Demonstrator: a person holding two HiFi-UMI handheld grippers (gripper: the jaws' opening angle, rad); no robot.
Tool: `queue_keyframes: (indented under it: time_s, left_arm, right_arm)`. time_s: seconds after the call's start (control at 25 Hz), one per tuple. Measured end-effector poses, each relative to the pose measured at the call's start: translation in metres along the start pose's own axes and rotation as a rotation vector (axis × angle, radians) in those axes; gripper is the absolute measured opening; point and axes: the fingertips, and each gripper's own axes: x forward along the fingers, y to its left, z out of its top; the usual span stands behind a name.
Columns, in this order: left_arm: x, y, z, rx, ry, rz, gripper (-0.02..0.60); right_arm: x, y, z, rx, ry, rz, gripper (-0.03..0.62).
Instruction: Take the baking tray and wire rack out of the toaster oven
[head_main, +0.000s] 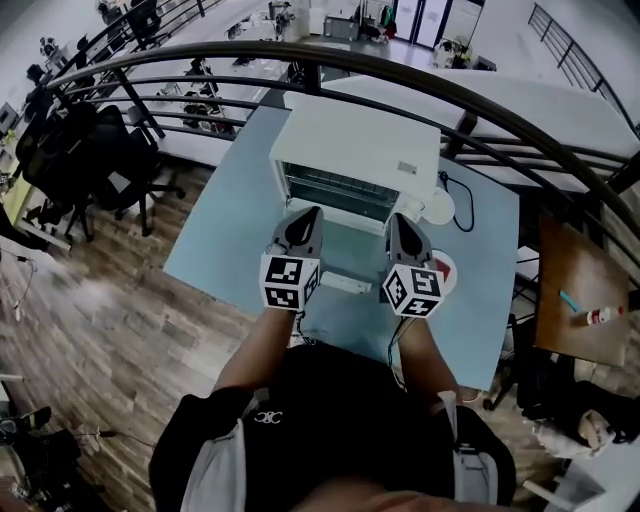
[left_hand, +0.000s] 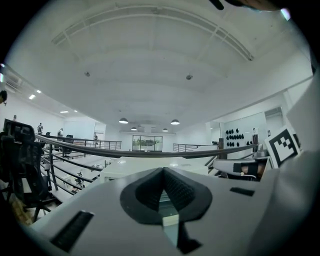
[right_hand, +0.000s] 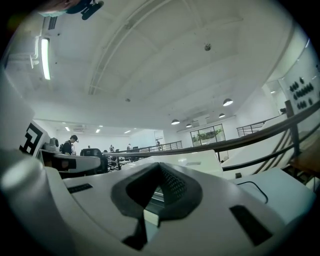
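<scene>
A white toaster oven (head_main: 355, 150) stands on the light blue table (head_main: 230, 230), its dark front opening (head_main: 338, 192) facing me. Thin bars of a wire rack show inside; I cannot make out the baking tray. The oven door seems folded down flat, its white handle (head_main: 345, 283) lying between my hands. My left gripper (head_main: 312, 212) is shut and empty, its tips just before the opening's left side. My right gripper (head_main: 397, 218) is shut and empty at the opening's right side. The oven top (left_hand: 150, 167) shows beyond the left gripper (left_hand: 162, 172), and the oven (right_hand: 200, 162) beyond the right gripper (right_hand: 159, 167).
A black cable (head_main: 462, 205) and a round white object (head_main: 437, 207) lie right of the oven. A dark curved railing (head_main: 400, 70) runs behind the table. Office chairs (head_main: 90, 160) stand at the left, a brown table (head_main: 575, 290) at the right.
</scene>
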Motion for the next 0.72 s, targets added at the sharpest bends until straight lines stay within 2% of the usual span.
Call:
queue_keyframes:
  time_s: [0.24, 0.32, 0.44, 0.56, 0.72]
  left_arm:
    - [0.021, 0.023, -0.014, -0.034, 0.048, -0.059, 0.014]
    - [0.027, 0.032, -0.022, -0.075, 0.066, -0.080, 0.014]
    - [0.038, 0.053, -0.034, -0.201, 0.087, -0.104, 0.014]
    - [0.048, 0.072, -0.050, -0.364, 0.122, -0.127, 0.014]
    - [0.059, 0.096, -0.071, -0.583, 0.149, -0.139, 0.015]
  right_arm:
    - [0.018, 0.003, -0.012, -0.010, 0.014, -0.058, 0.002]
    - [0.023, 0.003, -0.020, 0.006, 0.024, -0.079, 0.002]
    - [0.032, 0.003, -0.032, 0.040, 0.035, -0.114, 0.003]
    - [0.038, 0.000, -0.045, 0.082, 0.047, -0.153, 0.002]
    - [0.040, -0.009, -0.056, 0.211, 0.004, -0.209, 0.002]
